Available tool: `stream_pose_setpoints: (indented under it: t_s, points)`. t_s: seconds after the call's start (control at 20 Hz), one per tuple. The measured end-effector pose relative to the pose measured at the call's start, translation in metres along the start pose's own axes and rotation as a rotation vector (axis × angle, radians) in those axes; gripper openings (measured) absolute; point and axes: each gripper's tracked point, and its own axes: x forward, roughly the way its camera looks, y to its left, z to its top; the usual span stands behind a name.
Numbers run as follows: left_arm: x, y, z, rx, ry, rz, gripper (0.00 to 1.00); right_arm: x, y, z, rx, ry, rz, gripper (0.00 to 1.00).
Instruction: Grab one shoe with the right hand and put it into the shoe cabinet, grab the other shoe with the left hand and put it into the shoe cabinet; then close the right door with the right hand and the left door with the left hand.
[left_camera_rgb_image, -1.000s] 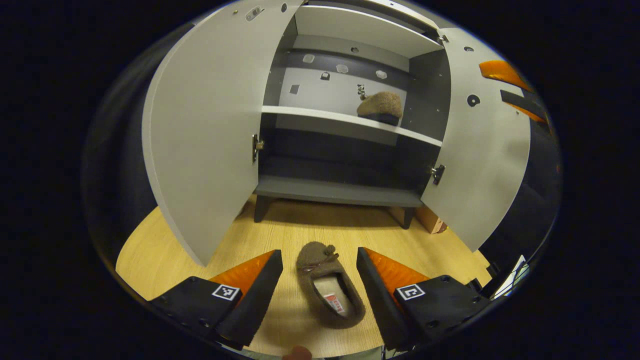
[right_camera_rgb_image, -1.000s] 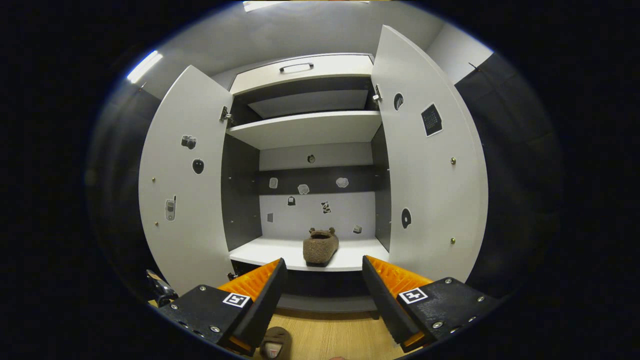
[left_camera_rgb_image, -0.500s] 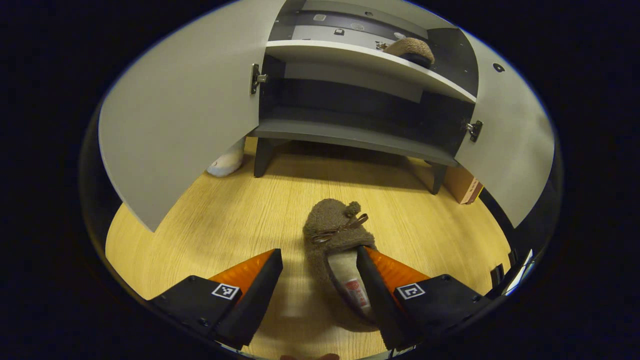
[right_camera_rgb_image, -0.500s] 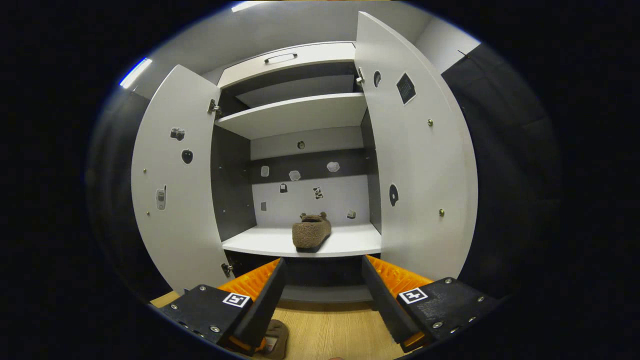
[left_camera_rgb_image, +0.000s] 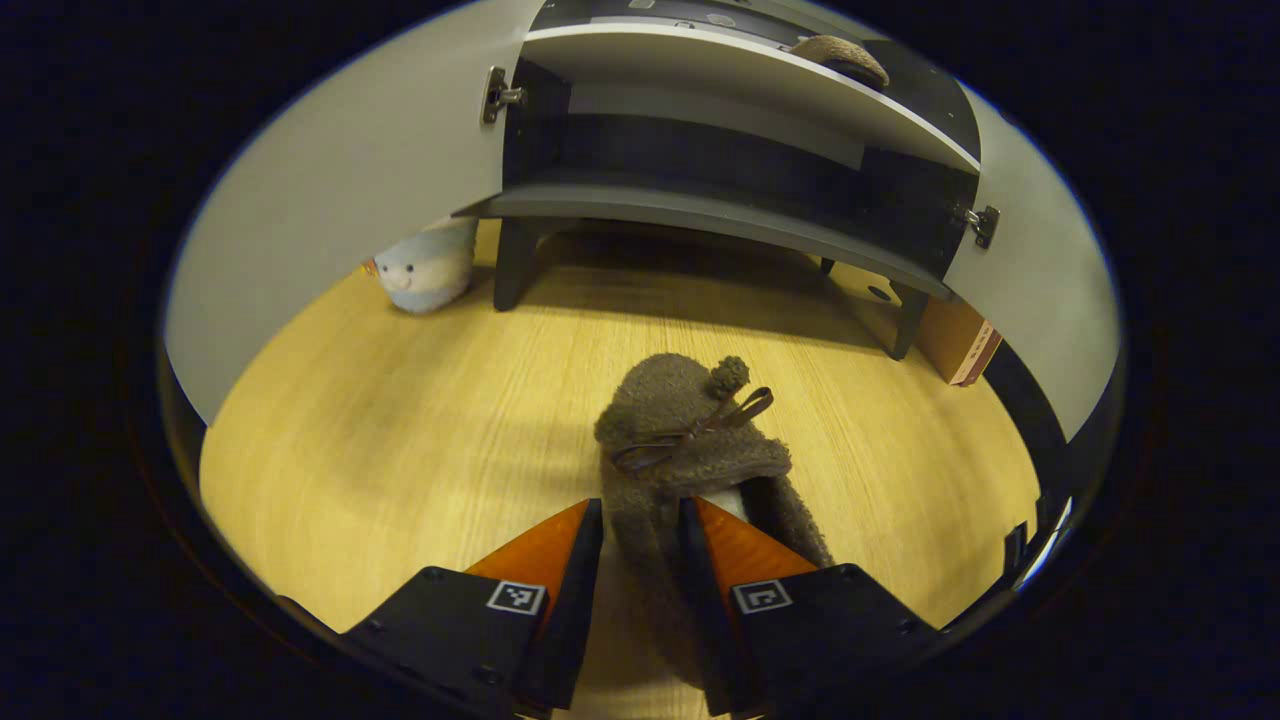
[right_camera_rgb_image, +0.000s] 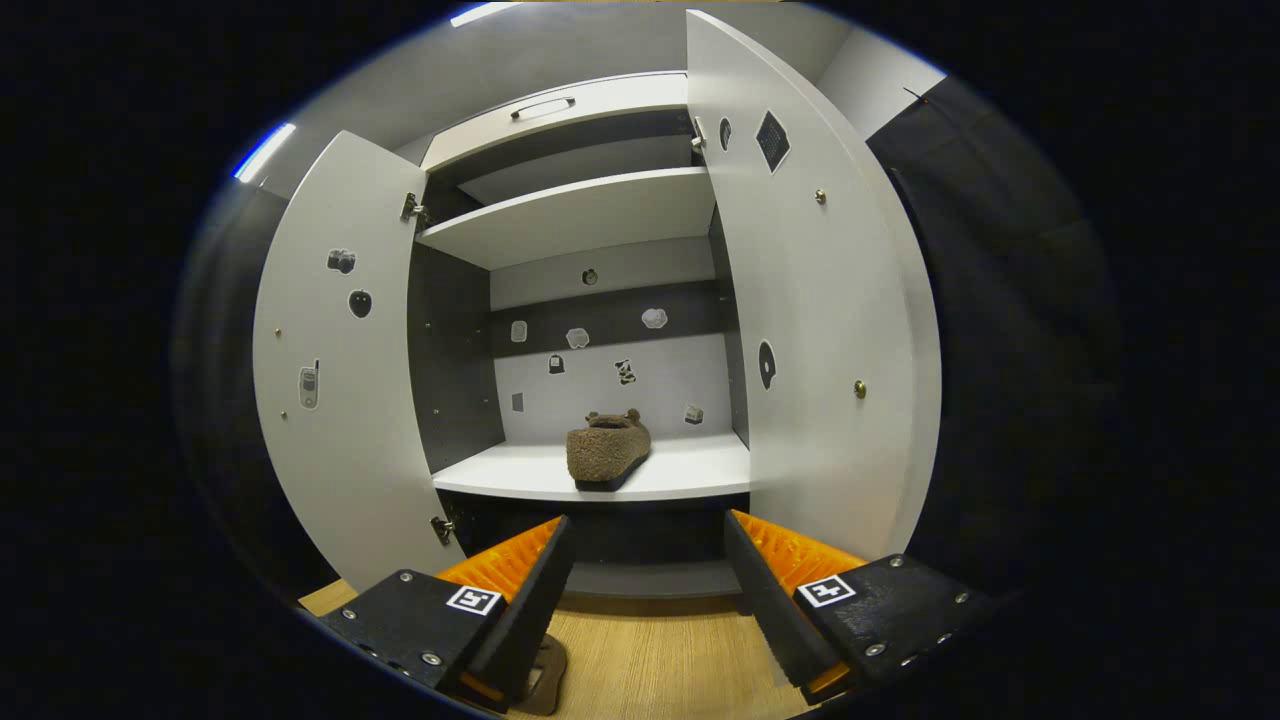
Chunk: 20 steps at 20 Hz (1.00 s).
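Slipper (left_camera_rgb_image: 690, 450) wall sits pinched between left gripper (left_camera_rgb_image: 640, 520) jaws.

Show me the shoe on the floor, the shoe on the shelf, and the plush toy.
shoe on the floor (left_camera_rgb_image: 680, 420), left gripper view, fuzzy toe.
shoe on the shelf (right_camera_rgb_image: 606, 452), right gripper view, its side.
plush toy (left_camera_rgb_image: 425, 275), left gripper view, its face.

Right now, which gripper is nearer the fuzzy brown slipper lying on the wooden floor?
Left. The left gripper straddles the fuzzy brown slipper's side wall; the right gripper is open, raised, facing the cabinet shelf.
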Motion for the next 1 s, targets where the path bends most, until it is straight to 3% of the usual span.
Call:
stream_pose_setpoints:
  t_s: [0.15,0.2,0.3,0.45,0.7,1.0]
  points:
    - [0.000,0.012,0.004,-0.018,0.009,0.043,0.35,-0.002,0.002,0.003,0.002,-0.004,0.022,0.92]
    - [0.000,0.012,0.007,-0.041,0.003,0.030,0.17,-0.002,0.004,0.004,0.003,-0.008,0.028,0.92]
    - [0.003,0.008,0.012,-0.062,0.008,-0.015,0.07,-0.006,0.007,0.006,0.004,-0.013,0.036,0.92]
    - [0.000,0.007,0.027,-0.059,0.012,-0.030,0.07,-0.007,0.010,0.007,-0.002,-0.011,0.043,0.92]
    - [-0.044,-0.005,0.076,-0.003,-0.097,-0.049,0.07,-0.012,0.015,0.014,-0.010,-0.017,0.043,0.92]
    - [-0.110,-0.022,0.178,0.035,-0.263,-0.083,0.07,-0.026,0.018,0.035,0.003,-0.056,0.052,0.92]
